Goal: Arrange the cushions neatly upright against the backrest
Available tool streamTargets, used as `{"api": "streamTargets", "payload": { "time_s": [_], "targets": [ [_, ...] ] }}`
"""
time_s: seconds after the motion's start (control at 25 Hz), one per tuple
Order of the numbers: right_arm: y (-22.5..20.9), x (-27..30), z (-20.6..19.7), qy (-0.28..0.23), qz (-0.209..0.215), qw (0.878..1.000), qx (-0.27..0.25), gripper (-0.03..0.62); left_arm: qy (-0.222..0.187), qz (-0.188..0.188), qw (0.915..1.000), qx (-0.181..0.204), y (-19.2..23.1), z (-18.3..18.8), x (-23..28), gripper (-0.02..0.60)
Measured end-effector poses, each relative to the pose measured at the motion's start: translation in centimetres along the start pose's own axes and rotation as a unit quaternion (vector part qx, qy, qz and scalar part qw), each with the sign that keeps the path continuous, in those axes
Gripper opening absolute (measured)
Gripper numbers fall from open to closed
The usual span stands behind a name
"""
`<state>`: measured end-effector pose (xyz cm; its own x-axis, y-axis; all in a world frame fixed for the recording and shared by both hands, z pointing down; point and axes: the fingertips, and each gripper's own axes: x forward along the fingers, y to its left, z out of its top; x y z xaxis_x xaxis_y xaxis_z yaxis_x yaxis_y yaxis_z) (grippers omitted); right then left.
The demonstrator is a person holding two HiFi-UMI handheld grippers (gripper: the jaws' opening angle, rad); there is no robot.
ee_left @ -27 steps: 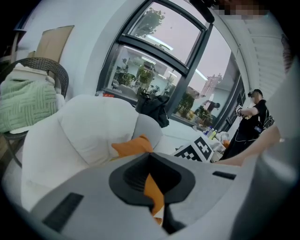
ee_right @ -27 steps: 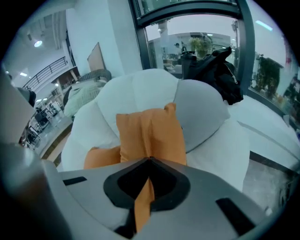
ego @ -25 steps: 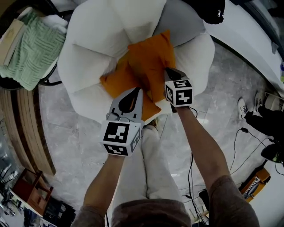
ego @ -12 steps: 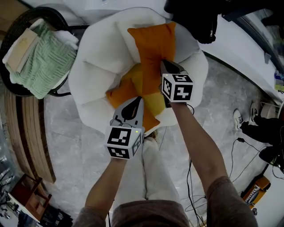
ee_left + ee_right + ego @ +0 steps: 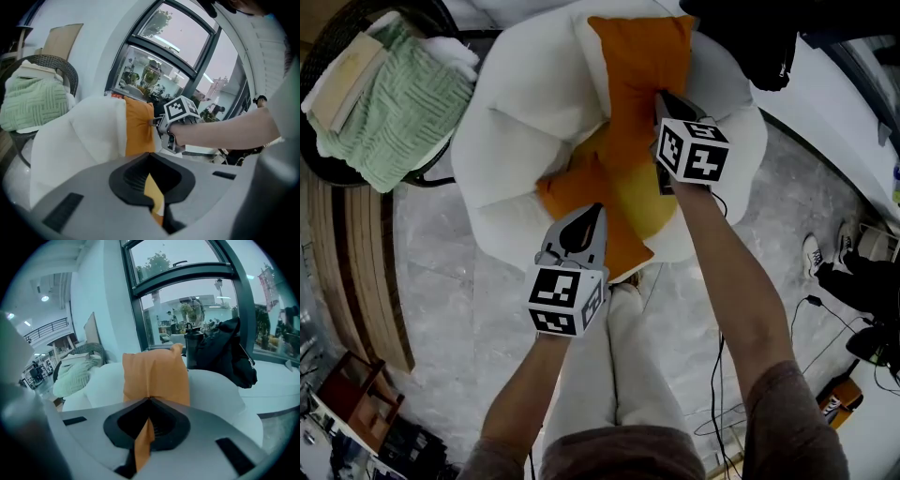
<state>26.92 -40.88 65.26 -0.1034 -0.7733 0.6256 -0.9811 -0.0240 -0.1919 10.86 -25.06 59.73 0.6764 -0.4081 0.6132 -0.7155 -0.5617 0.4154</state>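
An orange square fabric cushion [image 5: 642, 61] is held upright against the backrest of a white padded armchair [image 5: 516, 103], pinched by the closed right gripper [image 5: 664, 97]. A second orange-yellow cushion [image 5: 623, 202] on the seat is clamped by the left gripper [image 5: 592, 212]. A black bag [image 5: 755, 37] is seen behind, grey marble floor [image 5: 459, 309] below.

Upright orange cushion [image 5: 637, 66]: matt woven cloth, lightly creased. Flat cushion [image 5: 581, 187] below it, same soft cloth. White chair [image 5: 516, 122], plush matt fabric. Green blanket [image 5: 394, 108], ribbed knit. Floor [image 5: 459, 309], glossy grey marble.
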Motion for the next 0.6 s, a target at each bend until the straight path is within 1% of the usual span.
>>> {"api": "streamTargets", "payload": {
  "time_s": [0.24, 0.4, 0.6],
  "targets": [
    [0.2, 1.7, -3.1, 0.013, -0.002, 1.0, 0.006, 0.023, 0.002, 0.013, 0.9997, -0.022, 2.5, -1.9, -0.4, 0.005],
    [1.1, 2.1, -4.6, 0.023, 0.002, 1.0, -0.015, 0.026, 0.003, 0.014, 0.9995, -0.029, 3.3, -2.5, -0.5, 0.005],
    [1.4, 1.5, -5.6, 0.035, -0.005, 0.999, -0.034, 0.041, -0.001, 0.009, 0.9995, -0.03, 3.0, -2.1, -0.7, 0.005]
  ]
}}
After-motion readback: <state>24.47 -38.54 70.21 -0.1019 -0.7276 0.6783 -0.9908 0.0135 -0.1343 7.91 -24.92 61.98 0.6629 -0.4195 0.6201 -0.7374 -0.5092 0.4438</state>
